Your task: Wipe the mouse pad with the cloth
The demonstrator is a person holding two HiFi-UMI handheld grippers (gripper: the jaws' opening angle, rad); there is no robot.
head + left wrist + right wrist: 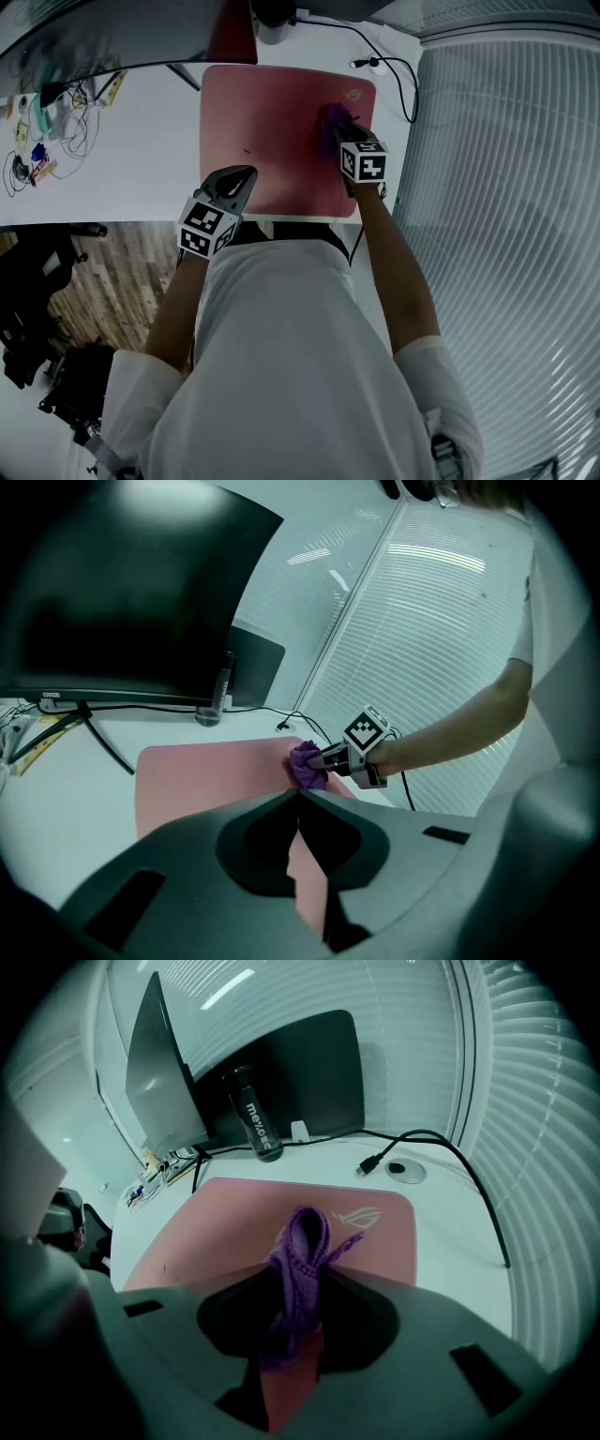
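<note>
Our right tongs (298, 1283) are clamped on the purple knitted cloth (302, 1237).
We see the cloth on the pink rectangular mouse pad (272, 112), near its far right corner; our left tongs (298, 795), closed on nothing, are at the pad's near left edge, above the white tabletop (141, 159).

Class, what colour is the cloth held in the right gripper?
Purple. The cloth shows best in the right gripper view, pinched between the jaws.
</note>
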